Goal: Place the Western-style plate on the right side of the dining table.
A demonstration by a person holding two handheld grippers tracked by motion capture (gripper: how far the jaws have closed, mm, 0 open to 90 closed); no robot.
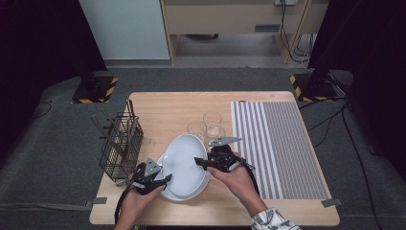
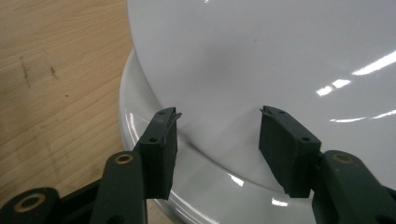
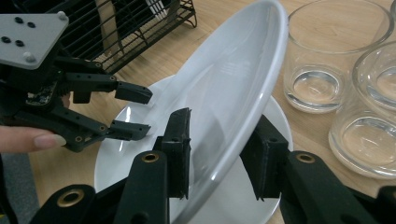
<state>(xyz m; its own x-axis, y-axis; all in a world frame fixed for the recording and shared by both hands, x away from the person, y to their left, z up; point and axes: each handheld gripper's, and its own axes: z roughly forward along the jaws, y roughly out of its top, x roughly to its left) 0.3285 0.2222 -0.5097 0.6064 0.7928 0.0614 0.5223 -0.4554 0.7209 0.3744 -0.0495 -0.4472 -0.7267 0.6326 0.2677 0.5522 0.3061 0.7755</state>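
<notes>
Two white plates lie near the table's front. The lower plate (image 1: 187,194) (image 3: 116,158) rests flat on the wood. The upper plate (image 1: 184,155) (image 3: 233,79) (image 2: 261,60) is tilted, its right side raised. My right gripper (image 1: 198,162) (image 3: 222,144) is shut on the upper plate's near rim, one jaw on each face. At the plates' left edge my left gripper (image 1: 165,178) (image 2: 217,135) (image 3: 140,112) stands open, its jaws spread over the lower plate's rim (image 2: 140,116) and touching neither plate.
Three clear glasses (image 1: 212,125) (image 3: 327,56) stand just behind the plates. A black wire basket (image 1: 119,143) (image 3: 135,28) with utensils sits at the table's left edge. A grey striped mat (image 1: 277,143) covers the right side.
</notes>
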